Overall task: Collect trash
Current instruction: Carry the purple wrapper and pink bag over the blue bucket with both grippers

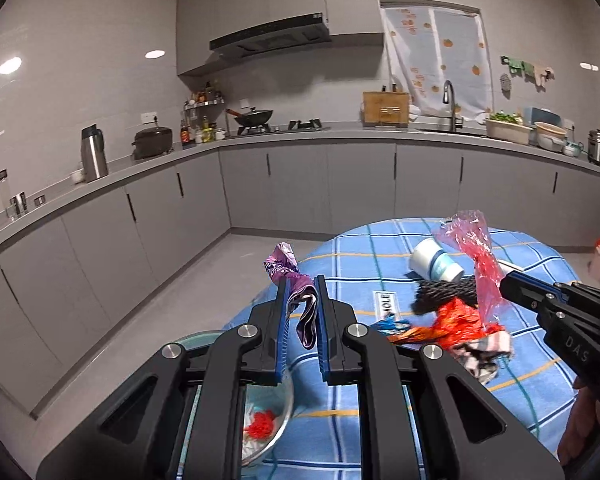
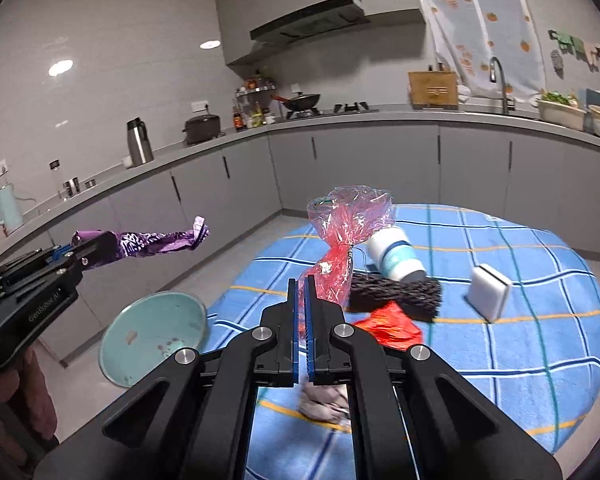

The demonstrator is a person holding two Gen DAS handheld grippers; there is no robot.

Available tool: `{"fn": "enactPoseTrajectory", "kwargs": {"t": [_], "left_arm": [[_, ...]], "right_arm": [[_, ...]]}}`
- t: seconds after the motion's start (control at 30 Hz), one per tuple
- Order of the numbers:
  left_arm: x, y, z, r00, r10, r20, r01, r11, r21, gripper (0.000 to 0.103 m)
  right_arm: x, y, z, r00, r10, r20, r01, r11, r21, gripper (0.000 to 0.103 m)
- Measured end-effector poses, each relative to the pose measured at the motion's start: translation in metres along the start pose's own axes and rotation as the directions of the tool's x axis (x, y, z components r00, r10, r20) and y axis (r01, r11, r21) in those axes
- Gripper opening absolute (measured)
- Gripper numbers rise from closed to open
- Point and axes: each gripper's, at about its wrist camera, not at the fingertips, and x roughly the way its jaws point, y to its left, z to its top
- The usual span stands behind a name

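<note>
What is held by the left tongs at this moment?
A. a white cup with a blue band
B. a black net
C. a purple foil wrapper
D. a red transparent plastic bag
C: the left tongs are closed on the purple foil wrapper, lifted off the table, while the red transparent plastic bag is in the right tongs and the white cup lies on the blue checked cloth.
</note>
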Motion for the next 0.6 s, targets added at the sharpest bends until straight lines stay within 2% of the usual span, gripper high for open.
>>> {"fn": "enactPoseTrajectory", "kwargs": {"t": [0.6], "left_arm": [[0.000, 0.064, -0.015, 0.992, 0.123, -0.038, -0.126, 0.990, -0.068, 0.012]], "right_arm": [[0.033, 0.067, 0.011, 0.990, 0.141, -0.031, -0.143, 0.987, -0.069, 0.004]]}}
